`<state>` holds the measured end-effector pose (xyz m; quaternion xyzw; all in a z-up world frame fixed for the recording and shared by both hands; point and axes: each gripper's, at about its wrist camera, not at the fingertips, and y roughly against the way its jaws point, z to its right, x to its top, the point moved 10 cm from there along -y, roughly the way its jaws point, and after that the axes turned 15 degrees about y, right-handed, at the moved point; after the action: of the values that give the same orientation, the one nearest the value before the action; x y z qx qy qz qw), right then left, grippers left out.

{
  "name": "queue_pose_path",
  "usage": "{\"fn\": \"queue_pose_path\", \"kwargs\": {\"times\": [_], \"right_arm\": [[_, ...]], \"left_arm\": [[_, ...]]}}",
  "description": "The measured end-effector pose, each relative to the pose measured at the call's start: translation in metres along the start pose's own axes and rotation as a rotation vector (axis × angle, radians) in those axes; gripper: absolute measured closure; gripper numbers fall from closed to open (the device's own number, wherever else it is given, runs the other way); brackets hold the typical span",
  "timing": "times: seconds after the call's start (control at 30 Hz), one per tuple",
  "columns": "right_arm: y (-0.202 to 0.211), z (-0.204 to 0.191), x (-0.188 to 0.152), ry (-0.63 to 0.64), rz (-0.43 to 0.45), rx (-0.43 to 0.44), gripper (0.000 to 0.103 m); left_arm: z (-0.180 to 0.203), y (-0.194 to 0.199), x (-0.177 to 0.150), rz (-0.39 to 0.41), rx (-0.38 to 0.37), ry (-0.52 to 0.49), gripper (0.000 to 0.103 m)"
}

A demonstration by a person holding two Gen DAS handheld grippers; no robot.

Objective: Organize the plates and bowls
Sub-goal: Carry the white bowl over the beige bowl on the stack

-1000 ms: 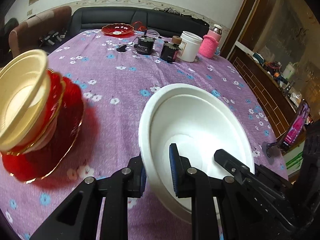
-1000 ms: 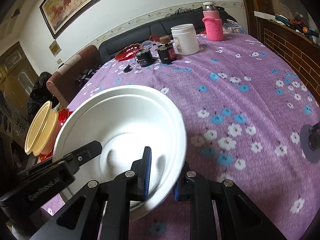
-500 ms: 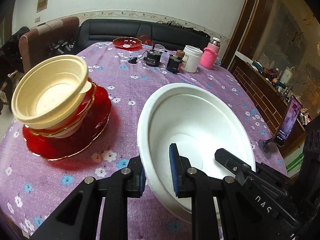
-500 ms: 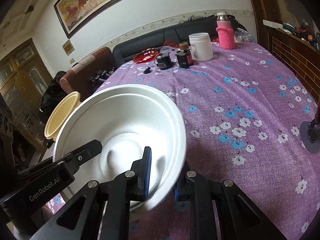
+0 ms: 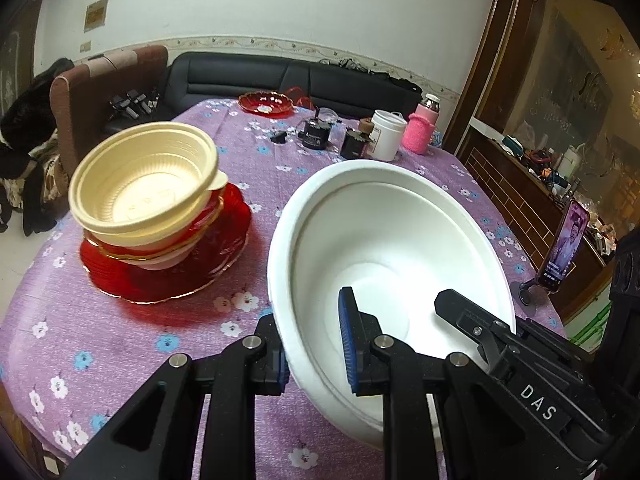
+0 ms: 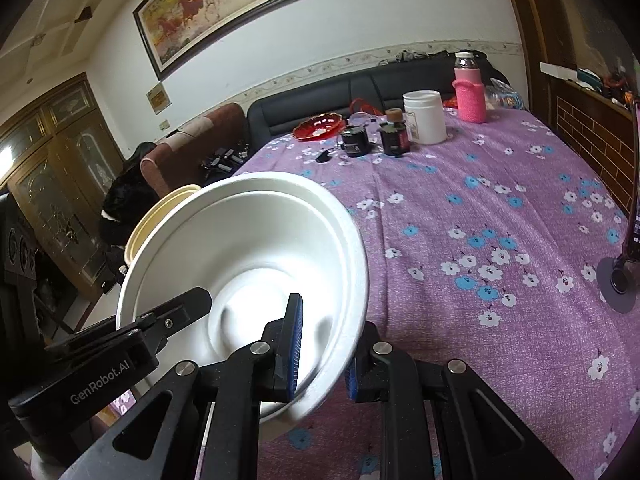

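In the left wrist view, the left tool grips the near-left rim of the white bowl, one finger inside and one outside. The bowl is empty and tilted, held above the desk. To its left, a little apart, a cream bowl sits on top of stacked bowls on a red plate. The plate is near the left edge of the desk.

In the right wrist view, the right tool grips the right rim of the same white bowl. The purple cloth to the right is bare up to a white jar and a pink bottle at the far end.
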<state>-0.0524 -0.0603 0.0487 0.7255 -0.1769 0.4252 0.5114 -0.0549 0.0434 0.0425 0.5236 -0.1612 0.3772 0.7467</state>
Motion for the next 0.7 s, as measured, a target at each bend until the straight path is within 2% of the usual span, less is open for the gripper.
{"fn": "queue_pose_path", "kwargs": {"times": [0.37,0.7], "right_arm": [[-0.001,-0.027,0.015,0.041,0.019,0.036,0.084],[-0.020,-0.069,0.035,0.096,0.014,0.073,0.083]], "left_arm": [[-0.024,0.022,0.013,0.047,-0.004,0.044,0.082],[-0.065,0.039,0.040,0.093,0.019,0.118,0.080]]}}
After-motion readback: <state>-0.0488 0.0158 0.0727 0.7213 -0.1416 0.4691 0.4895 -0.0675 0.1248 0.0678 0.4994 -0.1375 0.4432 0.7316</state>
